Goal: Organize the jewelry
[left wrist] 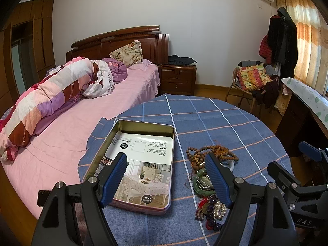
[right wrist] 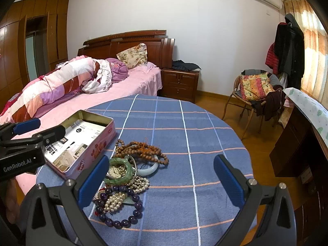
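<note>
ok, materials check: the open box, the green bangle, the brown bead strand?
Open box: looks like thin printed tinplate, with a shiny gold-toned inner wall and rolled rim; a paper sheet lines the bottom. Green bangle: glossy, mottled translucent green, likely jade or glass. Brown bead strand: matte brown round beads, probably wood or seed, with an orange cord tassel.

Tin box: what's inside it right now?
Only a printed paper sheet lines the tin box; no jewelry shows inside. The left tool covers the near-left corner, and anything under the sheet is hidden.

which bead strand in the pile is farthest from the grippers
The brown wooden bead strand, at the pile's far end; the purple bead bracelet and pearl strand lie nearest.
</note>
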Tool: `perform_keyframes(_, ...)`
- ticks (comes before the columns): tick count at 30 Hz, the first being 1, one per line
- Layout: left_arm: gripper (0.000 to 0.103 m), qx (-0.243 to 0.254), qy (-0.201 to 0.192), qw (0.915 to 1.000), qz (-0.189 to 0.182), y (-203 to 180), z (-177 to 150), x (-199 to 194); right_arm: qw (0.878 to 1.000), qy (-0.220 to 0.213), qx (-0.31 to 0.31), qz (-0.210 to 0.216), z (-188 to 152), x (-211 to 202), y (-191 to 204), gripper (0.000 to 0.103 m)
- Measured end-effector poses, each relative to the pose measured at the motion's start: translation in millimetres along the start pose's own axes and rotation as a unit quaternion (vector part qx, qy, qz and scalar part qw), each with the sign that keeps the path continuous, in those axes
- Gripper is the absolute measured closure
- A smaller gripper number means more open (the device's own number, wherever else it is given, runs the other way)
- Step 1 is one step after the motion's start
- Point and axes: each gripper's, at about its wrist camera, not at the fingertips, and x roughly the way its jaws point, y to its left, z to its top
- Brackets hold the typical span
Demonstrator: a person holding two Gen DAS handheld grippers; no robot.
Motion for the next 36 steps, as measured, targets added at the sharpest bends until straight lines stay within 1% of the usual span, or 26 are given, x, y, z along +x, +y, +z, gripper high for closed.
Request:
perform_keyframes(6,0.025,0.0,0.005,1.0,0.003,0.8,-3.0,5.2,1.0,0.001,0.0,-0.002,-0.3,1.1,-0.6,0.0)
perform_keyframes(10,0.025,-0.004,0.014,0.9999,0.008,2.1,-4.8,12.2,1.0,0.008,-0.002,-0.005,-10.9,11.2,-0.7,0.0)
perform_keyframes(15,0.025,-0.006,0.025,0.9997,0.003,1.2,-10.1,20.8,1.0,0.012,0.005,-0.023,-14.3,14.2,-19.5,0.0)
perform_keyframes(17,0.025,-0.004,0.029,0.9995,-0.012,-3.3,-12.8,23.5,0.999,0.016,0.012,-0.029,-16.4,15.0,-29.8,0.0)
perform_keyframes(22,0.025,0.025,0.047,0.998,-0.035,-28.1,-23.0,33.5,0.998,0.037,0.029,-0.044,-27.3,23.7,-48.4,0.0)
perform_keyframes(25,0.025,0.036,0.056,0.9956,-0.066,-41.9,-25.8,38.8,0.997,0.048,0.033,-0.041,-29.1,29.4,-52.6,0.0)
perform_keyframes(26,0.025,0.044,0.057,0.9952,-0.066,-47.2,-26.8,41.6,0.997,0.051,0.032,-0.043,-30.2,30.3,-52.6,0.0)
perform_keyframes(28,0.025,0.051,0.06,0.9939,-0.078,-53.4,-27.3,47.4,0.997,0.053,0.031,-0.043,-31.2,31.0,-53.0,0.0)
perform_keyframes(31,0.025,0.054,0.075,0.9914,-0.093,-59.1,-28.3,60.0,0.997,0.056,0.031,-0.043,-32.0,31.5,-54.1,0.0)
perform_keyframes(33,0.025,0.059,0.088,0.9905,-0.088,-63.8,-30.8,68.6,0.997,0.057,0.027,-0.045,-33.0,32.3,-53.1,0.0)
perform_keyframes(35,0.025,0.065,0.098,0.9886,-0.095,-67.9,-32.3,75.4,0.997,0.059,0.026,-0.045,-34.0,33.9,-52.6,0.0)
perform_keyframes(36,0.025,0.069,0.103,0.9882,-0.091,-70.2,-33.3,78.9,0.997,0.06,0.026,-0.045,-34.1,35.4,-51.6,0.0)
